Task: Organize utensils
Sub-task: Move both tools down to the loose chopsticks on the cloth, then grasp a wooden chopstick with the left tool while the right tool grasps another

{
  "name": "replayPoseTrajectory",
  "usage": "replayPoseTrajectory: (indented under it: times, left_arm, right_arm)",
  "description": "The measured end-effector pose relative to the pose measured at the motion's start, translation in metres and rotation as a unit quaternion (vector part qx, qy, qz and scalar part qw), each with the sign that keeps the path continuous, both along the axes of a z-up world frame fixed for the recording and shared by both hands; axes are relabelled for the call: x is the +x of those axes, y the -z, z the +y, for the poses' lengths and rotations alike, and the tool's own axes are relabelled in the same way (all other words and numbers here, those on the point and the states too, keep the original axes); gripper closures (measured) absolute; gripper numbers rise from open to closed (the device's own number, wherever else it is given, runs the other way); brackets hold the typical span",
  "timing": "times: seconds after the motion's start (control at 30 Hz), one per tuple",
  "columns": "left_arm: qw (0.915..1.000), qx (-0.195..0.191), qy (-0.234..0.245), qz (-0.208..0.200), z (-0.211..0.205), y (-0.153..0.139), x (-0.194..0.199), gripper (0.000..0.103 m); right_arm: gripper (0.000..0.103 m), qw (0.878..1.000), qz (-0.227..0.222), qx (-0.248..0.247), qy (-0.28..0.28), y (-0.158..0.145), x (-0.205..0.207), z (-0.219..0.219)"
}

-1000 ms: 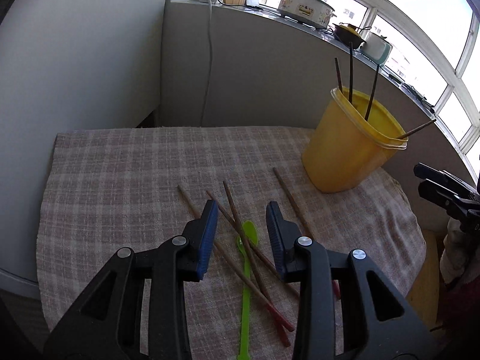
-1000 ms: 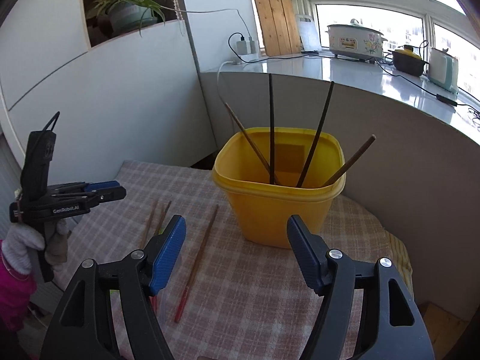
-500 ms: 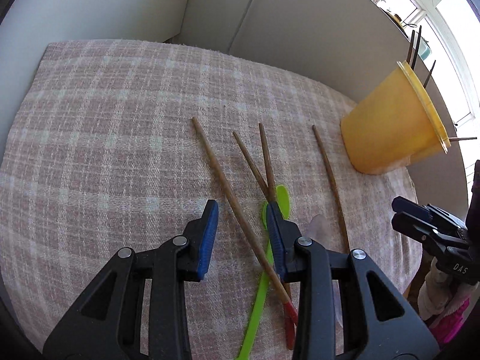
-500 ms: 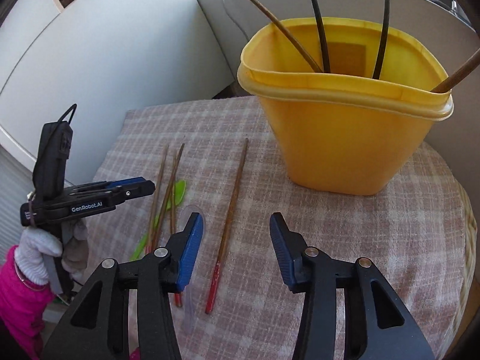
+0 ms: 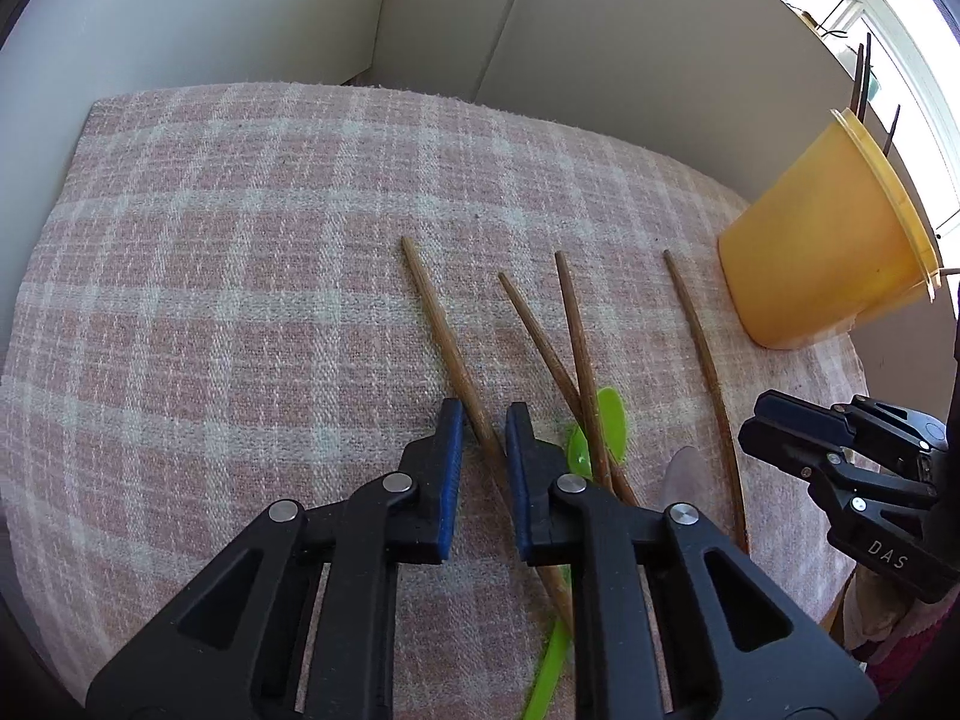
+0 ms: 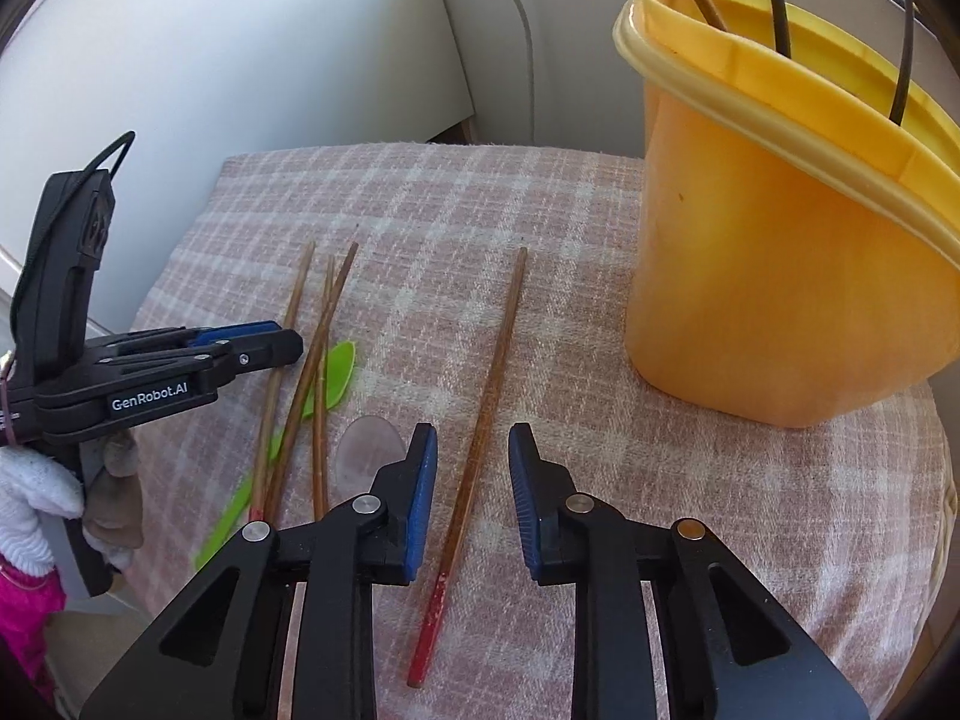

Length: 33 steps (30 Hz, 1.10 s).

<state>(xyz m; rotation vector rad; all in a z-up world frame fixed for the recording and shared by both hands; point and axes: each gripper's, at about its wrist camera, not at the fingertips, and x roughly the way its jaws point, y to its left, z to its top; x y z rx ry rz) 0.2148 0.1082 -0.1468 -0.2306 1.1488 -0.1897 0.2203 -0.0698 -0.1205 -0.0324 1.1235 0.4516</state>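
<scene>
Pink plaid cloth (image 5: 240, 300) covers the table, with a yellow tub (image 6: 780, 276) of sticks at its far right. On it lie four chopsticks, a green spoon (image 5: 612, 426) and a clear spoon (image 6: 369, 450). The left gripper (image 5: 483, 420) straddles the leftmost chopstick (image 5: 438, 330), jaws narrow but not gripping; the right gripper (image 6: 473, 450) straddles the lone chopstick (image 6: 492, 384), partly open.

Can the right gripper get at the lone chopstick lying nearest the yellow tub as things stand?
Probably yes. The right gripper is open and straddles the lone chopstick, with nothing lying over it; the yellow tub stands off to the side.
</scene>
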Motion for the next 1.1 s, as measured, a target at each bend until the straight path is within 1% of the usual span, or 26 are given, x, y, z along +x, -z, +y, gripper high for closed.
replayPoseTrajectory:
  times: [0.1, 0.37, 0.5, 0.6, 0.77, 1.1]
  left_arm:
    - [1.0000, -0.001, 0.001, 0.000, 0.006, 0.001, -0.002, 0.097]
    - [1.0000, 0.001, 0.006, -0.007, 0.015, 0.000, -0.009, 0.098]
    - [1.0000, -0.004, 0.003, -0.008, 0.015, 0.000, -0.010, 0.098]
    - [0.9999, -0.008, 0.000, -0.010, 0.020, -0.003, -0.018, 0.098]
    - [0.9996, -0.018, -0.008, -0.022, 0.032, -0.011, -0.031, 0.098]
    - [0.9977, -0.030, -0.009, -0.061, 0.042, -0.041, -0.050, 0.099]
  right_arm:
    - [0.083, 1.000, -0.001, -0.016, -0.004, 0.005, 0.004, 0.009]
    - [0.086, 0.999, 0.000, -0.048, -0.003, 0.016, 0.015, 0.023]
    - [0.092, 0.998, 0.008, -0.055, 0.004, 0.023, 0.022, 0.026]
    - [0.095, 0.998, 0.009, -0.054, 0.007, 0.024, 0.025, 0.027]
    - [0.098, 0.999, 0.012, -0.040, 0.004, 0.021, 0.021, 0.023]
    - [0.098, 1.000, 0.001, 0.000, 0.004, 0.006, 0.011, 0.009]
